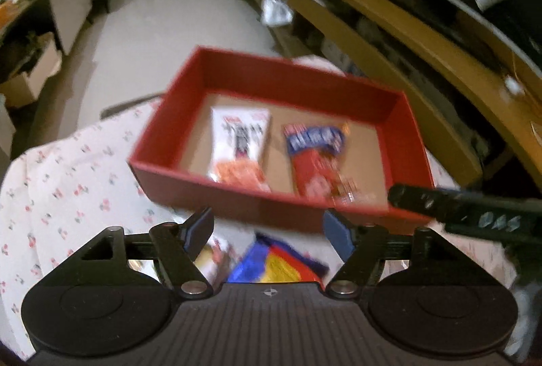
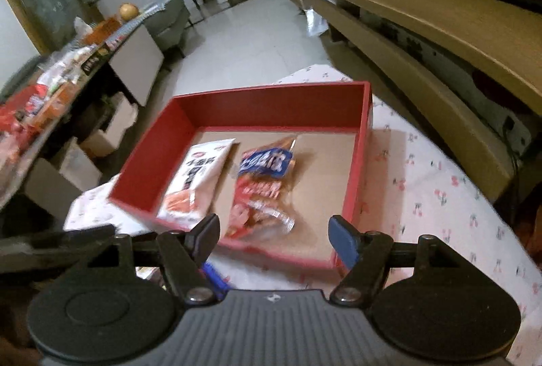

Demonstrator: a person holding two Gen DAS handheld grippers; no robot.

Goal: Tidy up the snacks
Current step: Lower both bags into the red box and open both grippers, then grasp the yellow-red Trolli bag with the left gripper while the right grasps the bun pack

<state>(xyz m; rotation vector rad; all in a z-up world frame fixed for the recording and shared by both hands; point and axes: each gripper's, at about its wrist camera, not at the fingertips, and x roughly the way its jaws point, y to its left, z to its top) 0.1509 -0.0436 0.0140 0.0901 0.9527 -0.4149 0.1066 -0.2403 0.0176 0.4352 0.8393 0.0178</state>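
You are holding both the left gripper (image 1: 267, 228) and right gripper (image 2: 272, 232) half-open, empty; two packets are lying in the red box (image 2: 267, 96). Next, grab the blue-yellow packet (image 1: 274, 264) at six o'clock.

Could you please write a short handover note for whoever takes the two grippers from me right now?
Left gripper: open, nothing between the fingers.
Right gripper: open, also empty.
Red box sits on the cherry-print cloth. Inside lie two packets side by side: a white packet on the left and a red-and-blue packet next to it.
Done: those two snacks are in the box.
Left: at least one more colourful packet lies on the cloth just in front of the box, below the left gripper. The box's right part is free for it.
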